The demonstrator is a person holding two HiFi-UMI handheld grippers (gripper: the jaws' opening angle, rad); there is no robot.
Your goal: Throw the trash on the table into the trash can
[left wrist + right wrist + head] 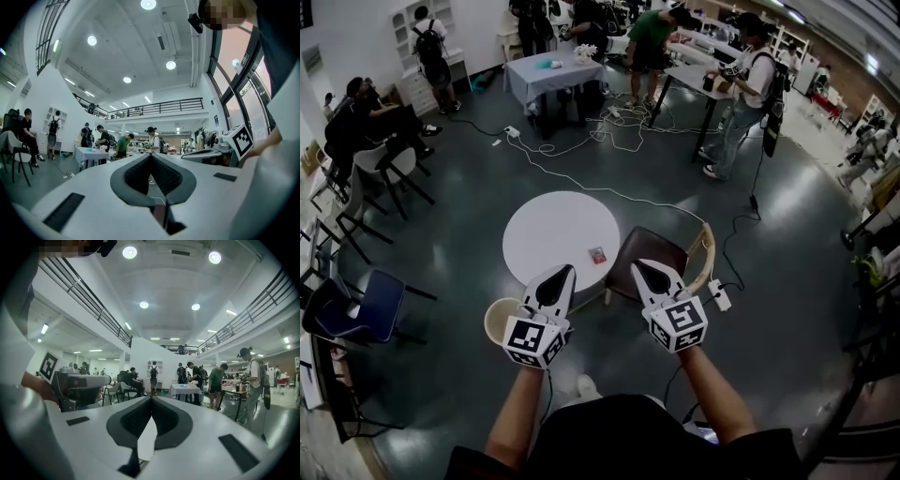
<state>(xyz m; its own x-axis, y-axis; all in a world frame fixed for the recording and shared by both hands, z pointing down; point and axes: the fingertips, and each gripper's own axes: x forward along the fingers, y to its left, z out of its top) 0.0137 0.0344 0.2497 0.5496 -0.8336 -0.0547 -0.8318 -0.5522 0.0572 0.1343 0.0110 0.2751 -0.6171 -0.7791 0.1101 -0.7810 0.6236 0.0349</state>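
A small reddish piece of trash [597,254] lies near the front right edge of the round white table [553,234]. A beige trash can [498,321] stands on the floor at the table's near left. My left gripper [566,270] hovers over the table's near edge, beside the can, jaws shut and empty. My right gripper [638,265] hangs over a brown chair [649,251], also shut on nothing. Both point level across the room in the gripper views, the left gripper [151,155] and right gripper [151,397] with tips together. The trash is out of sight there.
Cables [609,192] run over the dark floor behind the table. A blue chair [366,305] stands at the left, and a power strip [719,295] lies at the right. Several people work around tables [546,75] at the far side.
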